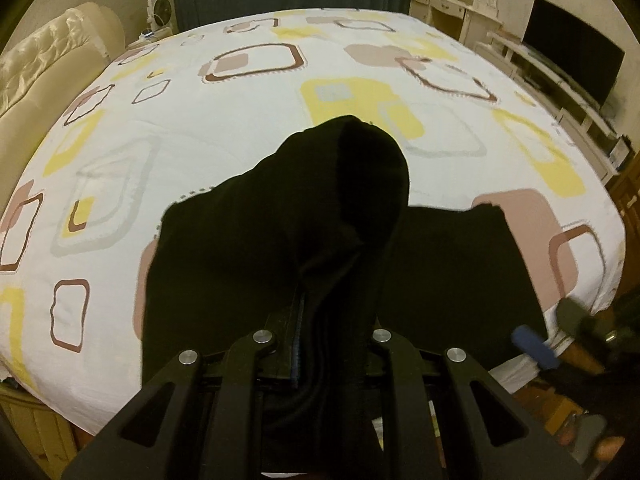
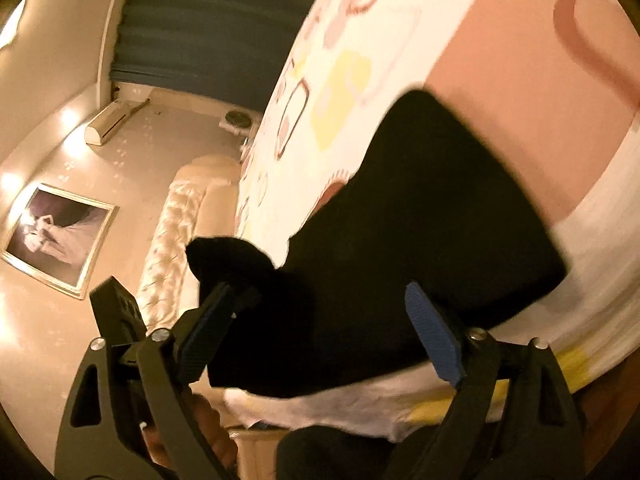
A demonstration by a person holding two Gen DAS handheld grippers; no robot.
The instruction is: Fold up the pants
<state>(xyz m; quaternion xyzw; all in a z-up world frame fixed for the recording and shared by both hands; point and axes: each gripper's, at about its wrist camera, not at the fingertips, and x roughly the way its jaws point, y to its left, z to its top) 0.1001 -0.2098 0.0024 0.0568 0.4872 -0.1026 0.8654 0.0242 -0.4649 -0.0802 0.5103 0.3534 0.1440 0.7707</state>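
Now the left gripper [image 1: 320, 344] is clamped on a bunch of the black pants [image 1: 460, 264], which lie by the near edge of the bed [image 1: 240, 120], while the right gripper [image 2: 320, 340] gapes wide, empty, just before them.

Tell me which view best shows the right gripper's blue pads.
The right wrist view: both blue pads show up close, spread wide, the black pants just beyond them. The left wrist view catches only one blurred pad at the bed's edge.
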